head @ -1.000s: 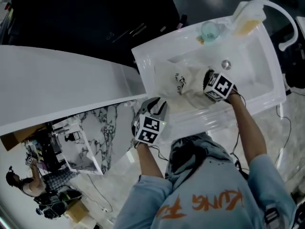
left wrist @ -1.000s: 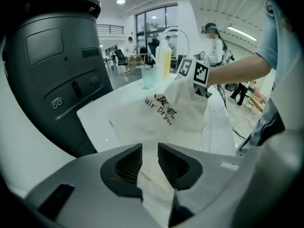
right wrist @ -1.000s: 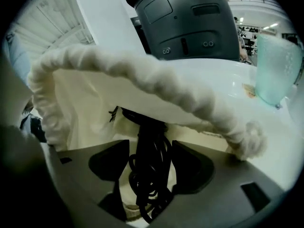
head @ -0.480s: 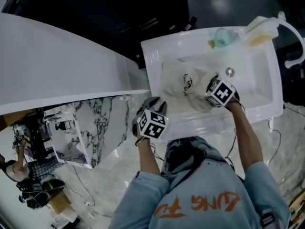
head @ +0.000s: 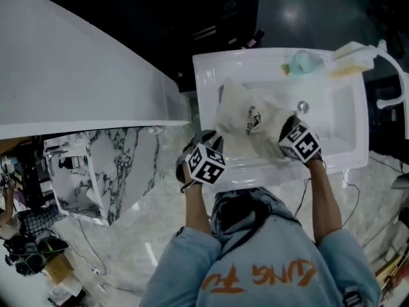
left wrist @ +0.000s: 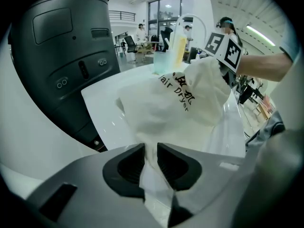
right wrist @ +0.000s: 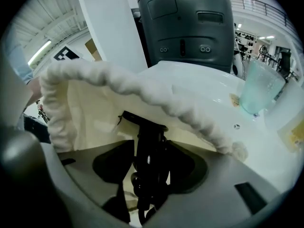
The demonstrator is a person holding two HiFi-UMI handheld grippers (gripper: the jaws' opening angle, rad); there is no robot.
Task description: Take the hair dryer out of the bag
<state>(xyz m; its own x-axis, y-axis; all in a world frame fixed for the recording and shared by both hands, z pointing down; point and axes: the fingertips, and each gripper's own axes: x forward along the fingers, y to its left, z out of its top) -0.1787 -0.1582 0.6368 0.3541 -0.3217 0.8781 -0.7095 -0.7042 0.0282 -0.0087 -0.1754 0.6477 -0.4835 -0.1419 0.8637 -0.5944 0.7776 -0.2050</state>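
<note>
**Item 1, left gripper** [left wrist: 150, 156]: jaws closing, pinching a fold at the near end of the bag [left wrist: 183, 103]. It anchors the cloth at the sink's near rim, at about 7 o'clock of the bag.

**Item 2, right gripper** [right wrist: 151, 161]: reaches into the bag's gathered mouth from about 4 o'clock of the bag. The jaws are closing, and the hair dryer [right wrist: 149, 139] sits between the pads with its black handle and coiled cord pressed on both sides.

**Item 3, hair dryer:** still inside the bag. Only the dark handle end shows, in the right gripper view.

**Item 4, bag:** white cloth with black print, lying in the middle of the sink [head: 206, 82].

**Item 5, surroundings:** a pale green cup [head: 300, 61] at 1 o'clock of the bag on the back rim, and a tap [head: 393, 59] at 2 o'clock.

**Change noted:** a second ago the right jaws stood wider around the handle, and they have since narrowed onto it. The left gripper has settled lower on the cloth.

**Assessment:** grasp looks made and the bag held down. The pull out of the mouth is likely next.
</note>
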